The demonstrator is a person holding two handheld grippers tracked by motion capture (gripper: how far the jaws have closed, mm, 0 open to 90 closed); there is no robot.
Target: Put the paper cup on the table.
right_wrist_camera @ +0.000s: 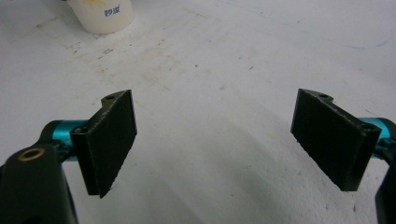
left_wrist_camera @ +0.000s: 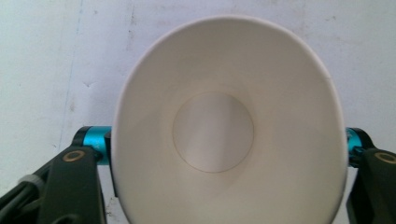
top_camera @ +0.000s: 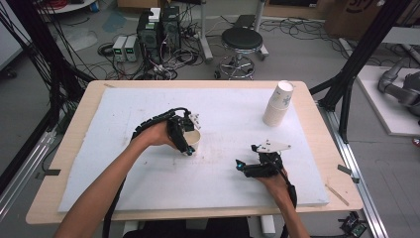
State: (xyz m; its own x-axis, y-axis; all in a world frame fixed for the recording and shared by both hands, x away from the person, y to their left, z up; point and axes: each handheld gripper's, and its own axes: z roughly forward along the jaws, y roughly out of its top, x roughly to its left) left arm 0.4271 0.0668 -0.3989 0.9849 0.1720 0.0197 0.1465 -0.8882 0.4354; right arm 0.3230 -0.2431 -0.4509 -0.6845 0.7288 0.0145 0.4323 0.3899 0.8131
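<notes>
- Paper cup (top_camera: 192, 140) stands upright, mouth up, left of centre in the high view, on the white surface (top_camera: 148, 178)
- Left claw (top_camera: 184, 134) reaches down over that cup; in the left gripper view the rim bulges past both jaws, so whether the pads press on it cannot be told
- Right claw (top_camera: 250, 159) rests lower right of centre, jaws spread wide with nothing between them
- Stack of paper cups (top_camera: 278, 103) stands at upper right, well apart from both claws
</notes>
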